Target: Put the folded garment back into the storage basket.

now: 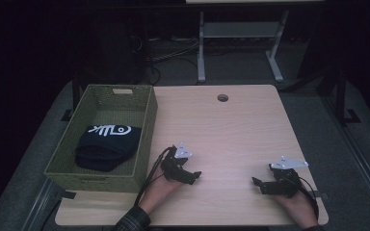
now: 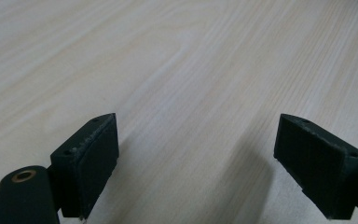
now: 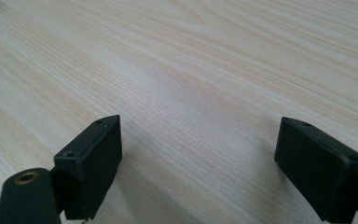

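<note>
My left gripper [image 1: 195, 177] rests low over the wooden table [image 1: 221, 134] near its front, just right of the basket, jaws pointing right. In the left gripper view the left gripper [image 2: 198, 149] stands open with bare wood between its pads. My right gripper [image 1: 256, 183] sits at the front right, jaws pointing left toward the other one. The right gripper [image 3: 200, 154] is also open in its own view, nothing held. A green woven basket [image 1: 144, 139] on the table's left holds a folded black garment [image 1: 107, 147] with a white print.
A round cable hole [image 1: 222, 97] lies near the table's far edge. Beyond the table stand a white desk frame [image 1: 241, 33] and cables on the dark floor. Bare wood stretches between and beyond the two grippers.
</note>
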Demonstrator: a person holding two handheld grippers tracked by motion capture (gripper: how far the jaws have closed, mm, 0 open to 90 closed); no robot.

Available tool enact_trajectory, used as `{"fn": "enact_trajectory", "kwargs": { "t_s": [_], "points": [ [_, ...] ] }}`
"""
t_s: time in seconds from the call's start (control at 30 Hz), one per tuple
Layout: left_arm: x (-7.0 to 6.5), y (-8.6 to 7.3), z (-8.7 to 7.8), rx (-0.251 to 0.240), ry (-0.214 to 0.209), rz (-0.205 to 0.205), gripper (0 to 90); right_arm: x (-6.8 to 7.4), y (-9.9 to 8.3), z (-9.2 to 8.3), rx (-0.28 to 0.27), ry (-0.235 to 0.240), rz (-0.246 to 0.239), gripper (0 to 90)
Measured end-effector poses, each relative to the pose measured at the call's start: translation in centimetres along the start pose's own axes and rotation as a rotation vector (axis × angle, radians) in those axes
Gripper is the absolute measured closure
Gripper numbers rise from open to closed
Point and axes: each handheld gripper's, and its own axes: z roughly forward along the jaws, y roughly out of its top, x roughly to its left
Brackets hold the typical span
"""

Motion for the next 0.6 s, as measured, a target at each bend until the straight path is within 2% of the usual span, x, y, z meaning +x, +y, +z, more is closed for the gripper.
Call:
{"fn": "enact_trajectory", "kwargs": {
  "t_s": [0.13, 0.2, 0.6],
  "points": [
    [-0.18, -0.16, 0.12, -0.005, 0.026, 0.031, 13.1, 0.00, 0.00, 0.00, 0.000, 0.000, 0.000, 14.5],
    [-0.13, -0.32, 0.16, -0.022, 0.028, 0.029, 12.9, 0.00, 0.00, 0.00, 0.000, 0.000, -0.001, 14.5],
    [-0.13, -0.33, 0.16, -0.021, 0.029, 0.030, 12.9, 0.00, -0.01, 0.00, 0.000, 0.000, -0.001, 14.5]
  ]
}}
